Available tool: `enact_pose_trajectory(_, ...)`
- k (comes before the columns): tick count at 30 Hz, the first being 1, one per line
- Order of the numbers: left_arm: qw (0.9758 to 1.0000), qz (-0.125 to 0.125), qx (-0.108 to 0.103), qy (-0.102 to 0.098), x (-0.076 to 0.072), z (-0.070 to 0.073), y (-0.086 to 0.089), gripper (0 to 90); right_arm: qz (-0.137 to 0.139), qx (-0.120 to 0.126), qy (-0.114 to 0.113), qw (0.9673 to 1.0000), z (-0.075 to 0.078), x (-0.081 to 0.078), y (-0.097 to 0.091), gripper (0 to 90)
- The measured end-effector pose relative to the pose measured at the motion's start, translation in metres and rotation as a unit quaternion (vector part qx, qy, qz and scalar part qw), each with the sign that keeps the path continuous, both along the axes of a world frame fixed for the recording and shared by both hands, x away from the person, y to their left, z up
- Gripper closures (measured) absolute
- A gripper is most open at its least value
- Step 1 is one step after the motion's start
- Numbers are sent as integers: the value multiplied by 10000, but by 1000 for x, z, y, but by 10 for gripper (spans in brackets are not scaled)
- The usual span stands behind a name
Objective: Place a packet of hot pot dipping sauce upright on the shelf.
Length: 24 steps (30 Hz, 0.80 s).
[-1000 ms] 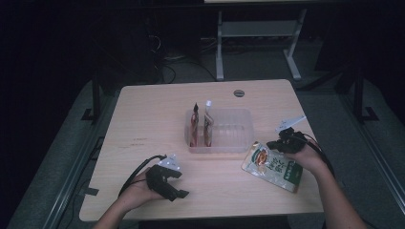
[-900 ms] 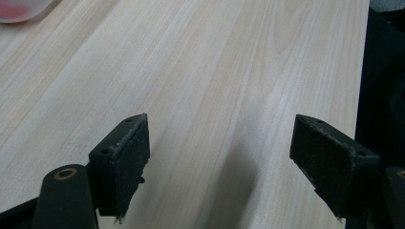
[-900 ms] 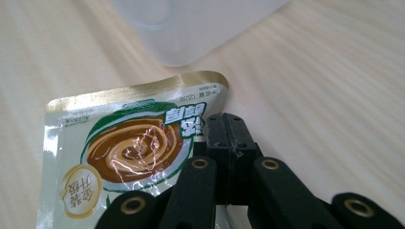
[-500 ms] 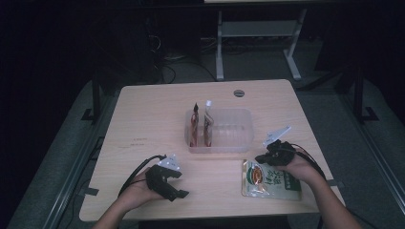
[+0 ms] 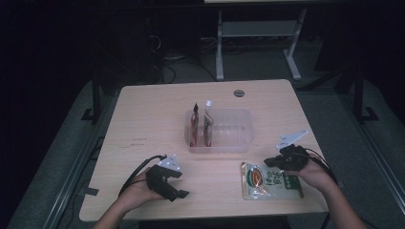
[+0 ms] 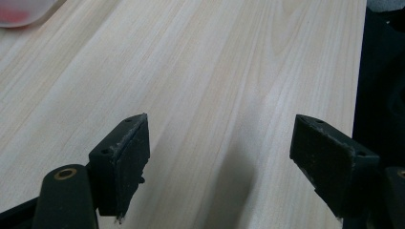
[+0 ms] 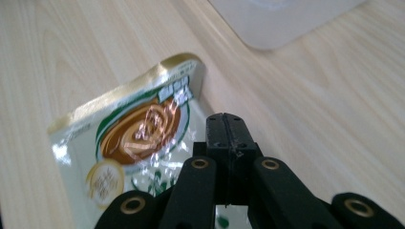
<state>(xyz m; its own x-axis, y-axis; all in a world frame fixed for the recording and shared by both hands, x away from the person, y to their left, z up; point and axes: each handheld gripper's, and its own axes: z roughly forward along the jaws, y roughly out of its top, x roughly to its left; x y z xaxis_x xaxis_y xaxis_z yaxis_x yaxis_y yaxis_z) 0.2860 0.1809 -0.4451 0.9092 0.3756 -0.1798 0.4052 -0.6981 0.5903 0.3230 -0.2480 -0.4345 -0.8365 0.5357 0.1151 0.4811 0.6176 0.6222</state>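
Your right hand-held gripper [image 7: 228, 125] has its jaws pressed together, clamped on the right edge of the snack packet [image 7: 138, 143], which lies flat on the desk [image 5: 153, 119] just in front of the clear plastic tray [image 5: 239, 125] (two packets stand inside). Your left hand-held gripper [image 6: 219, 157] rests with jaws wide apart, well away.

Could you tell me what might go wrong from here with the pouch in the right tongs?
1. The right tongs are shut on just one edge of the green pouch, so the glossy foil could slip free when lifted.
2. The clear bin already holds two upright packets at its left end; dropping the pouch in carelessly might topple them.
3. The pouch lies close to the table's near edge and could slide off if dragged.
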Motion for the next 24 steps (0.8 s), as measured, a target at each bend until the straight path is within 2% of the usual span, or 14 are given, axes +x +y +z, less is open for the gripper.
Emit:
enact_pose_trajectory(5, 10000, -49, 41, -12, 1, 1, -1, 209, 39, -32, 164, 9999, -7, -3, -5, 899)
enact_pose_trajectory(9, 10000, -44, 28, -8, 0, 1, -1, 209, 448, -133, 286, 9985, -12, -5, 8, 899)
enact_pose_trajectory(14, 10000, -12, 17, 7, 0, 0, 0, 209, 714, -106, 340, 9968, -15, -7, 26, 900)
enact_pose_trajectory(17, 10000, -54, 39, -2, 0, 0, -1, 209, 946, -252, 132, 9951, -18, -5, 35, 900)
enact_pose_trajectory(19, 10000, -58, 43, -10, 0, 0, -1, 209, 970, -266, 151, 9948, -19, -5, 39, 900)
enact_pose_trajectory(24, 10000, -78, 60, 11, 0, 0, -3, 209, 1230, -338, 82, 9918, -22, -7, 60, 900)
